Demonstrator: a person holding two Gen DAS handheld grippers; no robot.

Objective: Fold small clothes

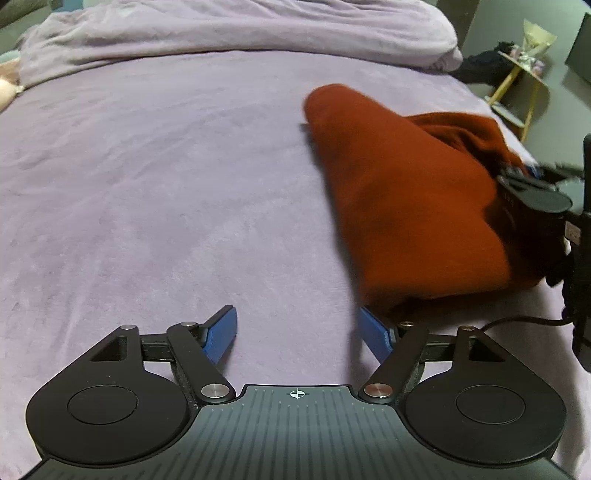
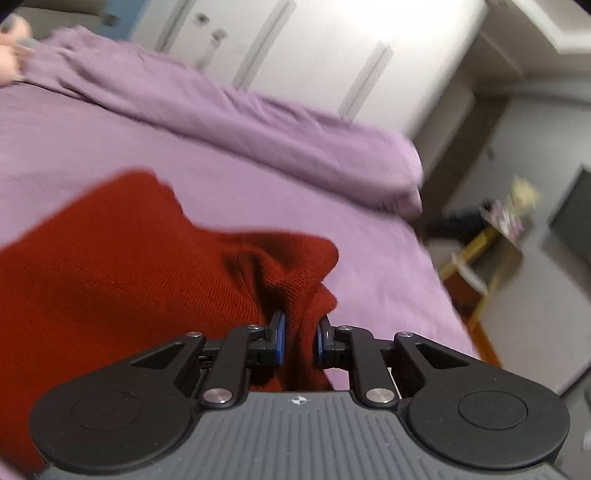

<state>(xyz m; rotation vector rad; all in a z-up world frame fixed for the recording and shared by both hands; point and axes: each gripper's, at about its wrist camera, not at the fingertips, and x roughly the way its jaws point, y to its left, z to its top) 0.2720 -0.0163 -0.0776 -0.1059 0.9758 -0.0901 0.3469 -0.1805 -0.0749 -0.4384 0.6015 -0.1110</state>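
Observation:
A rust-red knit garment (image 1: 406,192) lies on the purple bed (image 1: 147,184), lifted at its right side. My left gripper (image 1: 297,332) is open and empty, just above the bed, with its right blue finger (image 1: 375,338) at the garment's near edge. My right gripper (image 2: 298,339) is shut on a bunched fold of the red garment (image 2: 110,266) and holds it up off the bed. The right gripper also shows at the right edge of the left wrist view (image 1: 532,192), blurred.
A rumpled purple duvet (image 1: 236,33) lies along the far side of the bed. A small yellow-legged side table (image 2: 480,254) with items stands beyond the bed's right edge. White wardrobe doors (image 2: 295,48) are behind.

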